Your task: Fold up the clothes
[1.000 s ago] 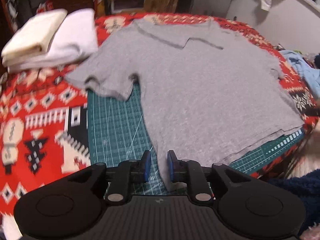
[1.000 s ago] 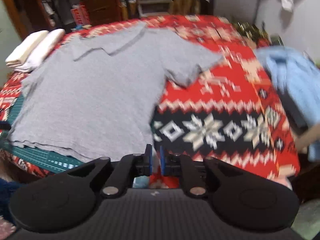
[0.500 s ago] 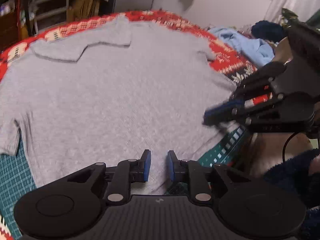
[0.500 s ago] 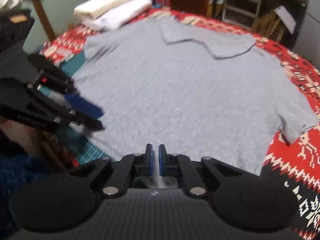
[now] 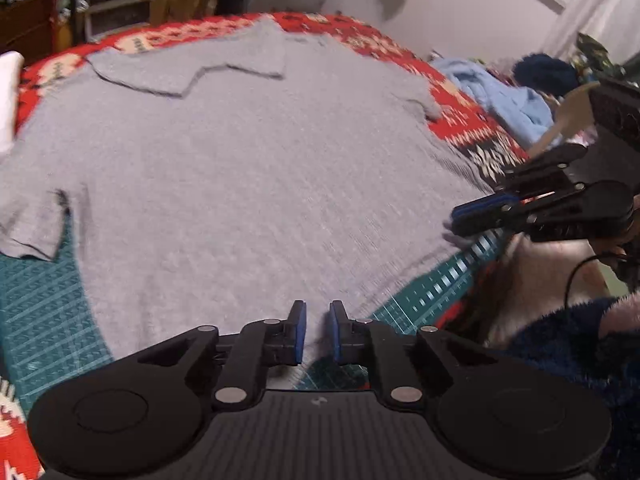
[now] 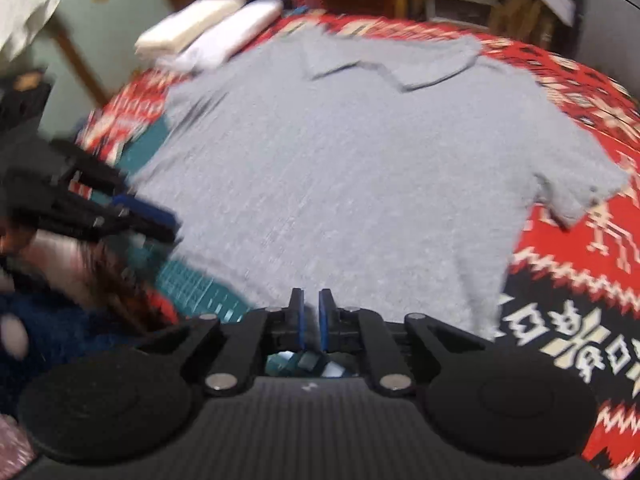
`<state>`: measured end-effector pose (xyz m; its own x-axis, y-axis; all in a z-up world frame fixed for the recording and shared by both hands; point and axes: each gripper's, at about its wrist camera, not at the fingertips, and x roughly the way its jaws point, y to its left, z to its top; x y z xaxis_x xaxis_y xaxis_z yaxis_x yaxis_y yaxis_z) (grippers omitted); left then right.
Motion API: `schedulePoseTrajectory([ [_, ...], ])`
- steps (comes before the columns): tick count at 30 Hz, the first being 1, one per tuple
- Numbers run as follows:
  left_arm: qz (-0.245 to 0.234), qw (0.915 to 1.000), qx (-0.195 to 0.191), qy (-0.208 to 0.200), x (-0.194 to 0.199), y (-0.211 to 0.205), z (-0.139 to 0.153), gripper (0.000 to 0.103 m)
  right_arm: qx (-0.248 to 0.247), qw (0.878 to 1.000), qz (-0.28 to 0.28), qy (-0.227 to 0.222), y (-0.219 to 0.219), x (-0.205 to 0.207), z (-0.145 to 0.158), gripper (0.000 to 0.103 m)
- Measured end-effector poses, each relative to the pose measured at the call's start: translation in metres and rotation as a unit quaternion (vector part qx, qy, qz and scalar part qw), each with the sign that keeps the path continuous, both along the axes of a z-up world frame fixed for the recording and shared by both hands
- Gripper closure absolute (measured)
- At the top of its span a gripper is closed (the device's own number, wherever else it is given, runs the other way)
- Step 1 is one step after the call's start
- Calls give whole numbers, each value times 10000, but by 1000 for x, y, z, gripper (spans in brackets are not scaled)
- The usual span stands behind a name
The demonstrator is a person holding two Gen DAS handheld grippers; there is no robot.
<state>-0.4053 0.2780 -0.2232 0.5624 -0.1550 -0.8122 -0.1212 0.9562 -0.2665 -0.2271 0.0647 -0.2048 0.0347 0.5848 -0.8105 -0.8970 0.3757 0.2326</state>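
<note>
The gray shirt (image 5: pixel 248 184) lies flat on the red blanket (image 6: pixel 560 312). It looks soft and light, so grab its bottom corners. The left gripper (image 5: pixel 318 330) and right gripper (image 6: pixel 311 318) each pinch its bottom edge.

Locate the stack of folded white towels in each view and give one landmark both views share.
Left wrist view: only a white sliver of the folded towels at the far left edge.
Right wrist view: the folded towels lie upper left, beyond the shirt's shoulder.
Shared landmark: the grey shirt's collar.
</note>
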Motion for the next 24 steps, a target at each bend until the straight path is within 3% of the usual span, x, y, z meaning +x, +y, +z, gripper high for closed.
schedulePoseTrajectory([
  [5,431,9989,-45,-197,-4,19,13,91,351,9914,-1255,-152,-27,48,11,93],
  [9,925,9955,45,-185,-8,40,18,91,490,9693,-2398,-211,-51,98,9,89],
  [14,1642,9859,-231,-208,-19,67,20,91,936,9347,-3392,509,-58,156,-6,85],
  [17,1883,9815,-257,-222,-26,75,24,90,1194,8977,-4060,1228,-65,185,-21,82],
  [20,1990,9796,-198,-201,-31,77,26,84,1256,8686,-4459,1757,-69,203,-39,69],
  [22,2045,9785,-193,-186,-33,78,26,82,1305,8582,-4551,1984,-68,209,-48,69],
  [24,2090,9775,-226,-158,-34,79,25,81,1292,8568,-4560,2029,-62,212,-53,70],
])
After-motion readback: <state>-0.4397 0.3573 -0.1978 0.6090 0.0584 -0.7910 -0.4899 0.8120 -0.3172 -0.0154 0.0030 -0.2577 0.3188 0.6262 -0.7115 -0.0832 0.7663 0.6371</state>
